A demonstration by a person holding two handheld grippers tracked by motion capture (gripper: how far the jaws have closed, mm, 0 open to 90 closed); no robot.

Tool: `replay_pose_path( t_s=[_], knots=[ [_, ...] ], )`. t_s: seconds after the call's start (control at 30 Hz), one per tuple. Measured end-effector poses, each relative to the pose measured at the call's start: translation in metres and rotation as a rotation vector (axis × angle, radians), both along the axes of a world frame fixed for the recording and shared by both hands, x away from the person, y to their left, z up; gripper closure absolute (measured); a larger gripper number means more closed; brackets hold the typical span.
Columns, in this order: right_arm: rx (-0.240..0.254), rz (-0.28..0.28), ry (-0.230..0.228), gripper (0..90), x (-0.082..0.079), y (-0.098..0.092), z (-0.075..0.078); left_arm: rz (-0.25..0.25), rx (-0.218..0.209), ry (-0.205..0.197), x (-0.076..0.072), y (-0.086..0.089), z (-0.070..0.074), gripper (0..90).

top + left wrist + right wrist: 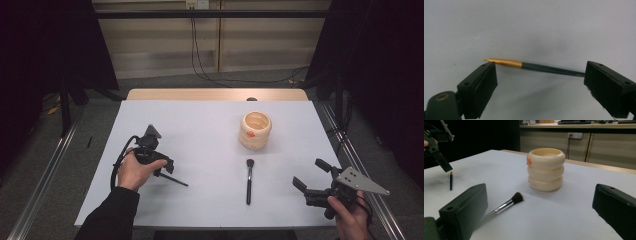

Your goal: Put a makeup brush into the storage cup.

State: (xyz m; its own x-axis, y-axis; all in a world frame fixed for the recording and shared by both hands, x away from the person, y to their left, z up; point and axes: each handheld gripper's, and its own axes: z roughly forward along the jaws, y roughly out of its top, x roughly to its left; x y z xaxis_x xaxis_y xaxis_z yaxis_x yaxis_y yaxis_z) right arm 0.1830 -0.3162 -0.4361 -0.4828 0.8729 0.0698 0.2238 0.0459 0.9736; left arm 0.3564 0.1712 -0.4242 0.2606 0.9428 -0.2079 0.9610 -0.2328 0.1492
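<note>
High view: left hand-held gripper [162, 171] on the near-left part of the white worktop [200, 125], gripped by the left hand [132, 170], tipped down toward the surface, a black cable looping off its back. Pencil [174, 180] flat on the worktop just below and right of that hand-held gripper, slanting toward the near edge.

Left gripper view: jaws spread wide, left hand-held gripper [539, 85] looking down onto the pencil [536, 67]. Dark green shaft, gold band, pale tip – lying crosswise beyond the gap, tip just above the left-hand jaw, other end hidden behind the right-hand one. Pads not pressing on it; whether either brushes it cannot be told.

Right hand-held gripper [309, 172] at the near-right corner in the high view, held by the right hand [350, 215], grey three-cornered plate on top, jaws apart and nothing between them. Same wide gap in the right gripper view [539, 212].

Makeup brush [248, 180] lying between the two hand-held grippers, black handle toward the near edge, bristles toward the far side. Just beyond the bristles, a cream ringed holder [255, 131] standing upright with a small orange knob [251, 134] on its side.

Right gripper view – makeup brush [504, 207] in front of the left-hand jaw, holder [545, 170] behind it, pencil [451, 181] far off at the left beneath the other hand-held gripper [445, 167].
</note>
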Motion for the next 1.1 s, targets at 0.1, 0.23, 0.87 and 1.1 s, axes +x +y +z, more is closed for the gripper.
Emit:
replay_pose_path(
  t_s=[0.1, 0.23, 0.87, 1.1],
  knots=[
    [-0.002, 0.000, -0.002, 0.0, 0.000, 0.000, 0.000, 0.019, 0.019, 0.013, 0.002, 0.000, -0.002, 16.2],
    [-0.002, 0.000, -0.001, 0.0, 0.000, 0.000, 0.000, 0.049, 0.040, 0.032, 0.005, -0.001, -0.007, 24.1],
    [-0.001, 0.001, -0.001, 0.0, 0.000, 0.000, 0.000, 0.117, 0.044, 0.089, 0.010, 0.001, -0.018, 29.8],
    [-0.002, 0.001, -0.002, 0.0, 0.000, 0.000, 0.000, 0.131, 0.070, 0.104, 0.015, -0.002, -0.018, 31.9]
  ],
)
